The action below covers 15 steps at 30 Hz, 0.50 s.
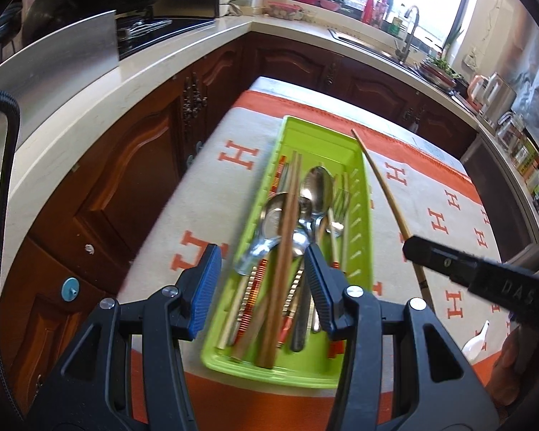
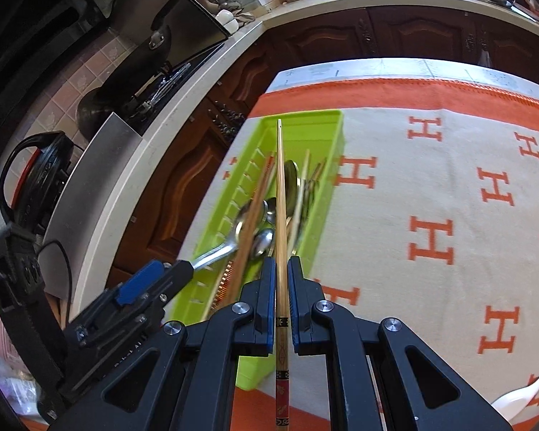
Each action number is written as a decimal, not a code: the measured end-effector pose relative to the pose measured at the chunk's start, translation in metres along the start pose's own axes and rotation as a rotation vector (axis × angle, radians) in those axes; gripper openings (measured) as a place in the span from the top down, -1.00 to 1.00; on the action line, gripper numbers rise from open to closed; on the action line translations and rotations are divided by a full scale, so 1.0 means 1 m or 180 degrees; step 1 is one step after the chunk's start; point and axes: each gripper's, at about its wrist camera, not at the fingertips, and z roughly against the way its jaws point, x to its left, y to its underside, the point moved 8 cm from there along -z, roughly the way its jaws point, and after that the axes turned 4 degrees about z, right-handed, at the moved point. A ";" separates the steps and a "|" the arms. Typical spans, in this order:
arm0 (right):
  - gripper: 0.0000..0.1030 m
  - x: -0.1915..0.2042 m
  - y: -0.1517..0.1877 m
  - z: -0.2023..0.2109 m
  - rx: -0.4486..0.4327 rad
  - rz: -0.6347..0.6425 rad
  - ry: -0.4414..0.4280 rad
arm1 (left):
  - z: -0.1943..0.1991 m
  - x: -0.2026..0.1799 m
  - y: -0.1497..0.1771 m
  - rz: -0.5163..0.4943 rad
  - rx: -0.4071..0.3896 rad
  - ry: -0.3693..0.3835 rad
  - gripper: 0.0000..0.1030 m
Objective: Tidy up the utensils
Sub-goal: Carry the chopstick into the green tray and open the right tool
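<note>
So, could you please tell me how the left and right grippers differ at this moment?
The left gripper is open and holds nothing, while the right gripper is shut on a chopstick. The left hangs over the green tray; in the left wrist view the right sits beside it. Both have blue pads.

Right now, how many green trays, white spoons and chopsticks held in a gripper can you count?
green tray: 1
white spoon: 1
chopstick held in the right gripper: 1
total: 3
</note>
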 end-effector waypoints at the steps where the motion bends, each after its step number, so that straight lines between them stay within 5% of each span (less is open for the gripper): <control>1: 0.88 0.005 -0.004 -0.002 0.0004 -0.0036 -0.0019 | 0.000 0.004 -0.001 0.0018 -0.0002 -0.0010 0.13; 8: 0.85 0.018 -0.029 -0.022 0.0062 -0.0242 -0.0037 | 0.000 0.026 -0.018 0.0098 -0.0075 -0.0077 0.11; 12: 0.49 0.022 -0.031 -0.040 0.0158 -0.0255 -0.0073 | -0.004 0.028 -0.027 0.0119 -0.0096 -0.0066 0.03; 15: 0.47 0.020 -0.032 -0.045 0.0137 -0.0232 -0.0051 | -0.011 0.027 -0.029 0.0106 -0.0065 -0.0034 0.02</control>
